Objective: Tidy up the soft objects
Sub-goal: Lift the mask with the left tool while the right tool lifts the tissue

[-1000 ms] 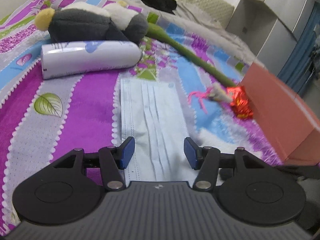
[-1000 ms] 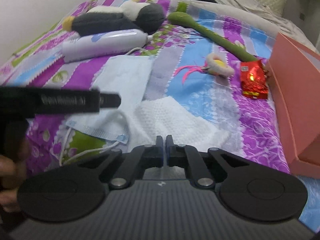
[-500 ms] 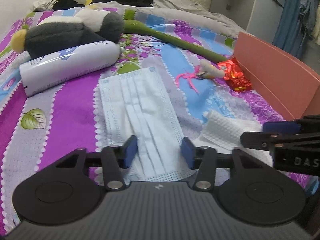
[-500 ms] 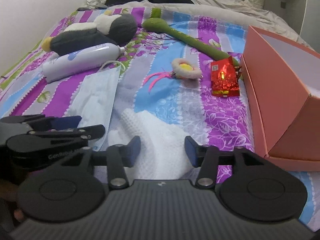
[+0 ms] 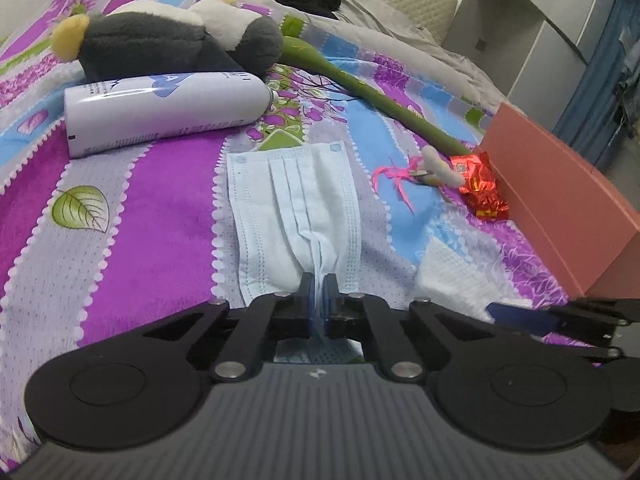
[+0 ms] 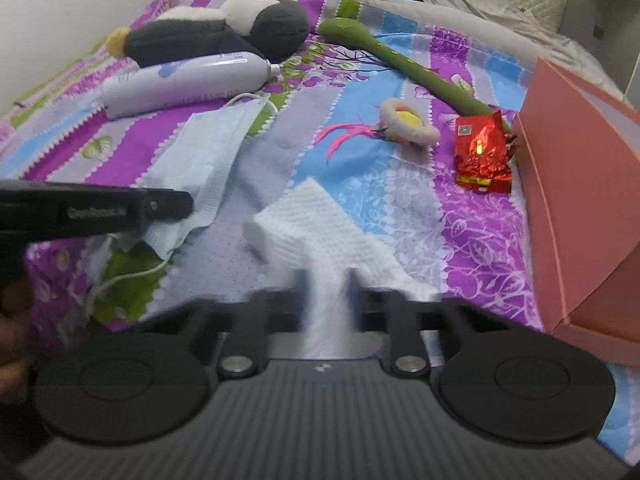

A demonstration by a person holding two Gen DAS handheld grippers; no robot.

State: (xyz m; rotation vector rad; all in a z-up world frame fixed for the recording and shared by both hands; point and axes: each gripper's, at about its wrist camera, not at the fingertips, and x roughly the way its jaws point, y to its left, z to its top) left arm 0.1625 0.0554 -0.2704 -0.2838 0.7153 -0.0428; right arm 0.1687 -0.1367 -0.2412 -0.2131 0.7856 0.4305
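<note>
A pale blue face mask (image 5: 288, 200) lies flat on the striped purple bedspread. My left gripper (image 5: 319, 284) is shut on its near edge, and the fabric bunches into a ridge between the pads. In the right wrist view the same mask (image 6: 208, 152) hangs from the left gripper (image 6: 188, 204), seen from the side. A white textured cloth (image 6: 320, 216) lies to the right of the mask. My right gripper (image 6: 328, 280) is blurred, its jaws closing on the cloth's near part, which is pinched up between them. The cloth (image 5: 452, 272) also shows in the left wrist view.
An open pink box (image 6: 580, 200) stands at the right. Beyond lie a grey plush penguin (image 5: 160, 44), a white bottle (image 5: 160, 108), a long green plush stem (image 5: 360, 88), a red foil packet (image 5: 480, 184) and a small flower toy (image 6: 404, 124). Dark clothes are piled at the bed's head.
The left jaws, open around the mask before, have closed on its near edge. The right jaws went from shut to open over the white cloth and have come together on it.
</note>
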